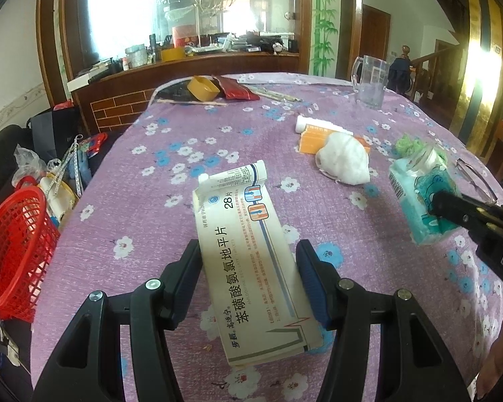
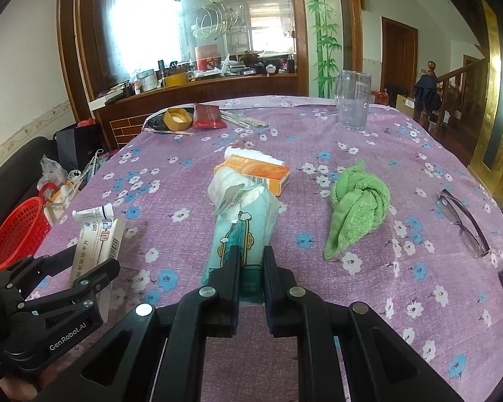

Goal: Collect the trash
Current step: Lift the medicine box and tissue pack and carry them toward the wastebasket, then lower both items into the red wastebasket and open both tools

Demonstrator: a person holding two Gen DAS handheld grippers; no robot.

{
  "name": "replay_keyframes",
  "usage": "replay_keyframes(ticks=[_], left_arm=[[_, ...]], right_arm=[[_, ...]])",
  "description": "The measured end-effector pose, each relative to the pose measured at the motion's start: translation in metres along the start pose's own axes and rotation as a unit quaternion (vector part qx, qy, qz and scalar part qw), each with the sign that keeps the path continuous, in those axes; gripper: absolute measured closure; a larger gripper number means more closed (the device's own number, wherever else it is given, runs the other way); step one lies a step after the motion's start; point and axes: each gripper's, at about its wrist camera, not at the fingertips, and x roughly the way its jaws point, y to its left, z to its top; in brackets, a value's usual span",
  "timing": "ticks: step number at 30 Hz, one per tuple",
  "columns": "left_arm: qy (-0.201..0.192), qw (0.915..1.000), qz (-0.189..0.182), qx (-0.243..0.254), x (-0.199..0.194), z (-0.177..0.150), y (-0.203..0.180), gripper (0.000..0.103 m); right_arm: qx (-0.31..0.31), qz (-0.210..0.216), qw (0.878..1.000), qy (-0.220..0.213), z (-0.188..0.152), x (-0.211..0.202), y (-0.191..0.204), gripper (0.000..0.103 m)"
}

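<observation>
Gripping the white medicine carton (image 1: 251, 261) lengthwise in the left gripper (image 1: 248, 268), pads pressing its two long sides, open flap pointing away, probably so the empty box travels without crushing. Pinching the teal tissue packet (image 2: 241, 234) by its near end in the right gripper (image 2: 251, 268), jaws clamped nearly together on the soft wrapper (both pieces held over the floral tablecloth (image 2: 385, 301)). Heading, presumably, for the red basket (image 1: 13, 244) waiting beside the table's left edge

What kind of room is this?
Probably a dining room in someone's home: a table under a flowery purple tablecloth, a wooden sideboard with a big mirror, and a staircase behind.
</observation>
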Motion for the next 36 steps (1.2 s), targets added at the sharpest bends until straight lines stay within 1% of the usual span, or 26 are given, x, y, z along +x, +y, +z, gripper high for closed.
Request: replay_keyframes(ticks=[7,12,19,25,28,34,36], left_arm=[[-0.008,0.9999,0.006,-0.009,-0.009,-0.001,0.011,0.047],[-0.017,0.9996,0.008,-0.021,-0.018,0.001,0.024,0.047],[-0.027,0.9985,0.014,-0.046,-0.031,0.005,0.051,0.047],[-0.037,0.9959,0.027,-0.078,-0.046,0.007,0.088,0.047],[-0.045,0.9934,0.037,-0.099,-0.057,0.006,0.113,0.047],[-0.059,0.9848,0.071,-0.147,-0.075,0.000,0.171,0.047],[-0.063,0.9803,0.084,-0.167,-0.081,-0.006,0.194,0.047]], right_arm=[[-0.008,0.007,1.000,0.002,-0.001,-0.003,0.010,0.090],[-0.009,0.020,1.000,0.009,-0.001,-0.003,0.017,0.090],[-0.023,0.054,0.998,0.024,0.005,0.001,0.037,0.090],[-0.035,0.095,0.994,0.041,0.017,0.007,0.064,0.090],[-0.051,0.115,0.991,0.047,0.023,0.009,0.084,0.090],[-0.091,0.145,0.984,0.051,0.034,0.009,0.132,0.090],[-0.103,0.156,0.981,0.052,0.038,0.009,0.150,0.090]])
